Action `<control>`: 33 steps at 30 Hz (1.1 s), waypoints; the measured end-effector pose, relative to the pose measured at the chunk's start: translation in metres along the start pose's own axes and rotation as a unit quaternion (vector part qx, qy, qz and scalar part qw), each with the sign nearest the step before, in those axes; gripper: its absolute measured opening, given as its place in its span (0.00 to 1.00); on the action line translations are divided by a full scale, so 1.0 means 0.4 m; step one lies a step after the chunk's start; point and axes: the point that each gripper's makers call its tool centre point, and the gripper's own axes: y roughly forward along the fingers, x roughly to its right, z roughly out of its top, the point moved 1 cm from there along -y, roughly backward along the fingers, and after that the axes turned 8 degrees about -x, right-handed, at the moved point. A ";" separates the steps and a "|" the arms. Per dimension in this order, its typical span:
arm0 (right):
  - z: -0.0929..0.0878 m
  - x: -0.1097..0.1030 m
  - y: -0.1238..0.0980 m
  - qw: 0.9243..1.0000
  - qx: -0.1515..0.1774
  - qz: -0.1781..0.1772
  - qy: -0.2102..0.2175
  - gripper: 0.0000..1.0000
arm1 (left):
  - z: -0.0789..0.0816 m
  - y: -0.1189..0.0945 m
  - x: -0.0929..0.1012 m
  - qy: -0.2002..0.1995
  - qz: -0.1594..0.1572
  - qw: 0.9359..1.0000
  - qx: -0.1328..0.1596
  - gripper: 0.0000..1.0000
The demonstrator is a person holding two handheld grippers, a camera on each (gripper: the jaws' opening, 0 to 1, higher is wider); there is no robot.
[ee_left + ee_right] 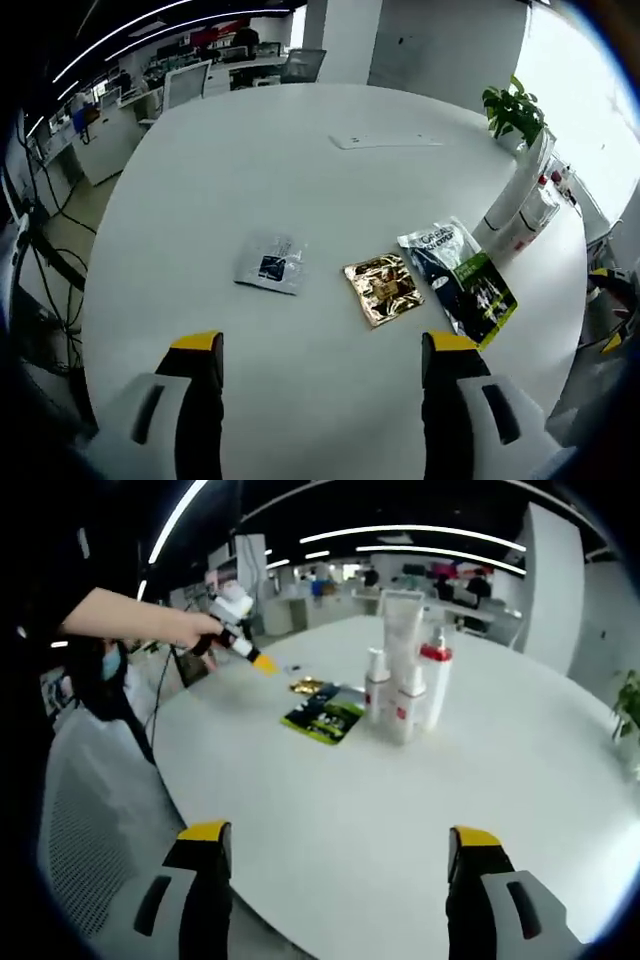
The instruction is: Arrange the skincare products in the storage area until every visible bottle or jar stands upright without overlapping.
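A cluster of white skincare bottles (405, 695) stands upright near the middle of the round white table (500, 780): a tall tube (403, 620), a red-capped pump bottle (435, 675) and two smaller bottles. The same bottles (520, 215) appear at the right of the left gripper view. A green-and-black pouch (462, 280), a gold sachet (383, 288) and a silver sachet (270, 263) lie flat on the table. My left gripper (322, 350) hovers open above the table, short of the sachets. My right gripper (340, 840) is open over the near table edge, well short of the bottles.
A person's hand holds the left gripper (262, 662) beyond the pouch (325, 718). A mesh chair (90, 810) stands at the table's left edge. A potted plant (515, 110) sits past the bottles. A flat white item (385, 141) lies far across the table.
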 end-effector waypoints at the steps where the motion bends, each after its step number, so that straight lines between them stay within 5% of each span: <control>1: -0.002 0.001 0.000 1.000 -0.001 -0.001 0.001 0.93 | 0.005 0.005 -0.007 0.000 0.002 1.000 -0.004 0.74; 21: -0.013 0.016 0.003 1.000 -0.012 -0.012 0.016 0.93 | 0.122 0.126 -0.108 0.069 0.007 0.994 -0.089 0.66; 33: -0.019 0.019 0.006 1.000 -0.017 -0.014 0.021 0.93 | 0.137 0.160 -0.118 0.080 0.003 0.988 -0.134 0.61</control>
